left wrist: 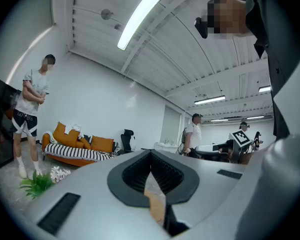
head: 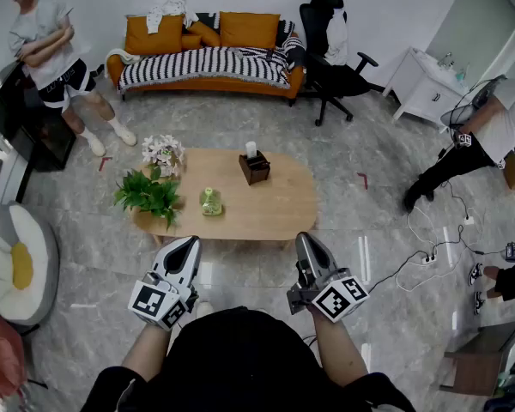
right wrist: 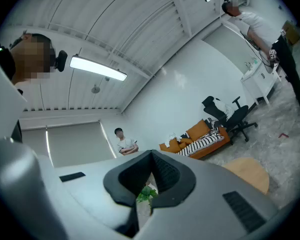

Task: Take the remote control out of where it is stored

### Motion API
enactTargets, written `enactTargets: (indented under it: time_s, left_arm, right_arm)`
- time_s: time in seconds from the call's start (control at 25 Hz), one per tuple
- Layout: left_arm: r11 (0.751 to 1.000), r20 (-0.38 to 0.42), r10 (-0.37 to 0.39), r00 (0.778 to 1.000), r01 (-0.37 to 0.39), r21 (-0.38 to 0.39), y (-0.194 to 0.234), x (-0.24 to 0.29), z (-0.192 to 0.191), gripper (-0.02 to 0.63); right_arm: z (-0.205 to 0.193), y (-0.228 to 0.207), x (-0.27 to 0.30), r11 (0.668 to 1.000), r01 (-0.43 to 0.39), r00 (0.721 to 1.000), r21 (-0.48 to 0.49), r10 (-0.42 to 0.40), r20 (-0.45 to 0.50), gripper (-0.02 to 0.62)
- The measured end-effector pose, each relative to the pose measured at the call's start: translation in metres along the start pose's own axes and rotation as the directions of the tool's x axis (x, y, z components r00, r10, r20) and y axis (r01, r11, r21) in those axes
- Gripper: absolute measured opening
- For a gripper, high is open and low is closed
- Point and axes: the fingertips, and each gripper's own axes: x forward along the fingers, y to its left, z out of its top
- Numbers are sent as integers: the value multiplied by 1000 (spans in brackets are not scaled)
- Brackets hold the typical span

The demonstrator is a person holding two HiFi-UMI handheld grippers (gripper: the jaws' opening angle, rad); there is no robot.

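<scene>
The person holds both grippers level at the near edge of the wooden table (head: pixel 283 206), touching nothing. The left gripper (head: pixel 190 245) has its jaws together and empty, and so does the right gripper (head: pixel 305 240). Well ahead of them, near the middle of the table, a small dark box (head: pixel 257 172) stands with a white remote control (head: pixel 251 149) sticking upright out of it. A leafy plant (head: pixel 148 194) sits at the table's left end.
</scene>
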Motion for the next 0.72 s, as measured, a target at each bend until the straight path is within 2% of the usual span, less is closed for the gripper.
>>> enactTargets:
  time_s: [0.36, 0.72]
  left_arm:
    - [996, 22, -6, 1000, 8, -84, 18, -4, -1, 6]
    - [995, 38, -21, 999, 25, -97, 43, -12, 3, 6]
  right_arm:
    - [-12, 13, 21, 997, -17, 999, -69, 14, -42, 6]
    - [-25, 30, 49, 996, -18, 998, -93, 12, -65, 6]
